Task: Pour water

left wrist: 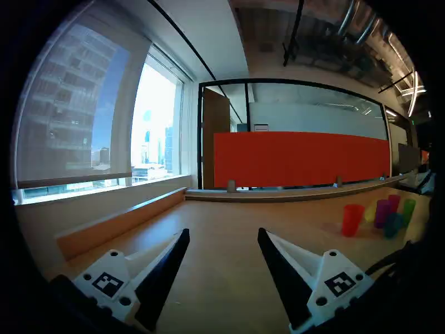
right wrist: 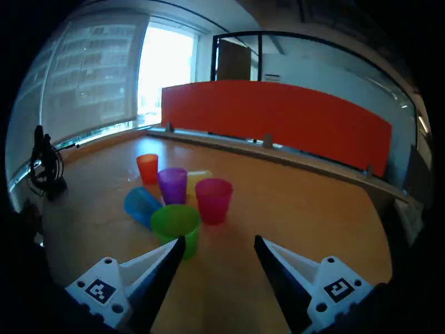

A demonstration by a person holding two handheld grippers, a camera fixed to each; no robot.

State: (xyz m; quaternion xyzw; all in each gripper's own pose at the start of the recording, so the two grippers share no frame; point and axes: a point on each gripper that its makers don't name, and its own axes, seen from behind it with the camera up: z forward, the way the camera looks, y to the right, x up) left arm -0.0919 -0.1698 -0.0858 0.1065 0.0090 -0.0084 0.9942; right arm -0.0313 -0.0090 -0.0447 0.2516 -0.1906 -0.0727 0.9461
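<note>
**Six cups in a huddle, both grippers wide and empty**

Six plastic cups stand bunched on the wooden table (right wrist: 311,217), in front of the right gripper (right wrist: 219,238). The red cup (right wrist: 147,168) is farthest back. The purple cup (right wrist: 172,185) and yellow cup (right wrist: 198,179) come next, and the pink cup (right wrist: 213,200) is a little nearer. All four are upright with their mouths up and their long axes vertical. The green cup (right wrist: 177,225) is nearest, also mouth up, and I can see down past its rim. The blue cup (right wrist: 142,206) beside it is off the upright, its long axis slanting from upper left to lower right in the right gripper view. I cannot tell whether it leans on its neighbours or lies on its side. The plastic is translucent, and I cannot tell whether any cup holds water.

The right gripper's fingers are spread wide with bare table between them. Its left fingertip sits just in front of the green cup's base, and the cup is outside the gap.

The left gripper (left wrist: 223,230) is also spread wide and holds nothing. It points across open table toward the orange partition (left wrist: 300,158). From there the cups sit well off to its right. A window (left wrist: 156,128) runs along the left, and black cables (right wrist: 47,161) lie at the table's edge.
</note>
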